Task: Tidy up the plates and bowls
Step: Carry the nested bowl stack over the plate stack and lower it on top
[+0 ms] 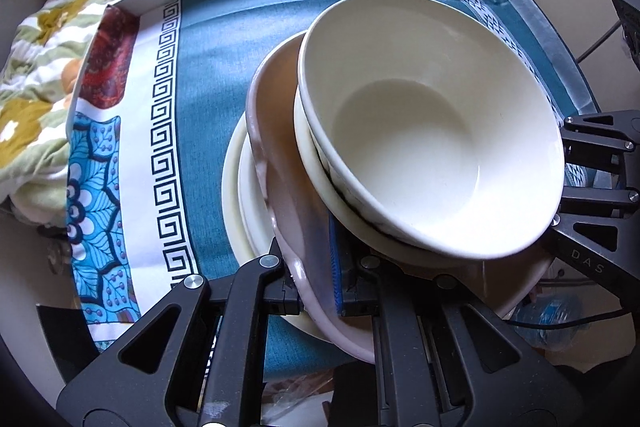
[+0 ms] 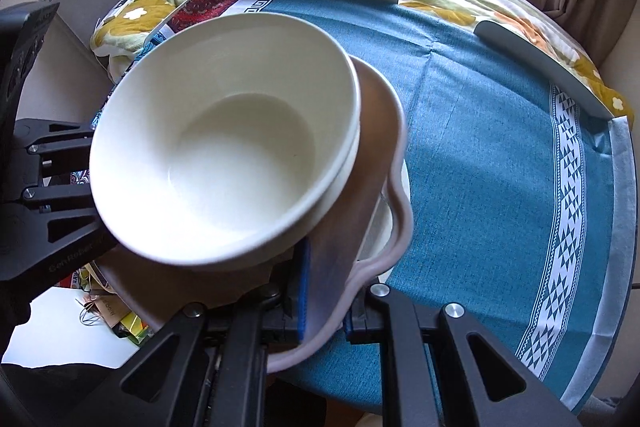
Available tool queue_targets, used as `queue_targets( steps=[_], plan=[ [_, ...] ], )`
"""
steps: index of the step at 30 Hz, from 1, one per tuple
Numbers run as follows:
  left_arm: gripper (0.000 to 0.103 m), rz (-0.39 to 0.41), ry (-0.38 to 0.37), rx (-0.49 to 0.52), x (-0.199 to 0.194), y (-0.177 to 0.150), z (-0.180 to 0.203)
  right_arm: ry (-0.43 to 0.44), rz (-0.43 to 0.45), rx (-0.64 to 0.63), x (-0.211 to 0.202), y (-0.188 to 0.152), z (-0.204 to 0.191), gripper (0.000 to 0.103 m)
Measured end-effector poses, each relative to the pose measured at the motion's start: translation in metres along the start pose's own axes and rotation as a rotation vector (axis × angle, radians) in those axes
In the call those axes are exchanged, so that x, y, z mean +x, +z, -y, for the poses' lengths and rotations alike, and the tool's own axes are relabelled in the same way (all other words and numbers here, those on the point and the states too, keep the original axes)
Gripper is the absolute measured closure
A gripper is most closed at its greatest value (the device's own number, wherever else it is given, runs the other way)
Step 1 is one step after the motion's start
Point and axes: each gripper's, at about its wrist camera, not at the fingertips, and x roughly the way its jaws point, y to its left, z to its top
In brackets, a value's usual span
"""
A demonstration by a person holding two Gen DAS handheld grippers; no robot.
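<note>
Plates and bowls are riding together as one stack: a pink scalloped plate (image 1: pixel 280 163) is carrying two nested white bowls (image 1: pixel 432 131), and it is hanging just over a cream plate (image 1: pixel 240 203) that is lying on the teal tablecloth (image 1: pixel 224 67). The left gripper (image 1: pixel 316 291) is pinching the pink plate's near rim, its blue pad pressing on the top face, and the right gripper (image 2: pixel 324 315) is clamping the opposite rim the same way, so both are clenched on the plate and sharing the load. From the left wrist view the pink plate is sitting tilted over the cream one, and whether its far edge is already touching I cannot tell. The step in hand looks like setting the loaded plate down onto the cream plate. To do it well, both hands should be lowering evenly so the plate is levelling out, since the bowls are resting loose and leaning, and a steeper tilt could be sending them sliding. Centring the pink plate over the cream one before contact will be helping the stack sit flat. The pinches should be letting go only once the weight is fully resting below, and the fingers should then be drawing outward along the rim line without dragging the plate sideways.
</note>
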Motion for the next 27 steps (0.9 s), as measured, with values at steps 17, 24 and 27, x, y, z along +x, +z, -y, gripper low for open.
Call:
queue_targets(
  steps=[17, 24, 27],
  plan=[
    [0.089, -0.012, 0.005, -0.010, -0.004, -0.002, -0.001, -0.010, 0.009, 0.062, 0.000, -0.003, 0.000, 0.091],
    [0.086, -0.025, 0.015, 0.012, -0.014, -0.002, 0.003, 0.011, 0.001, 0.109, -0.008, -0.004, 0.004, 0.088],
    [0.086, -0.027, 0.014, 0.019, -0.021, -0.004, 0.006, 0.015, 0.002, 0.134, -0.016, -0.005, 0.006, 0.084]
  ],
)
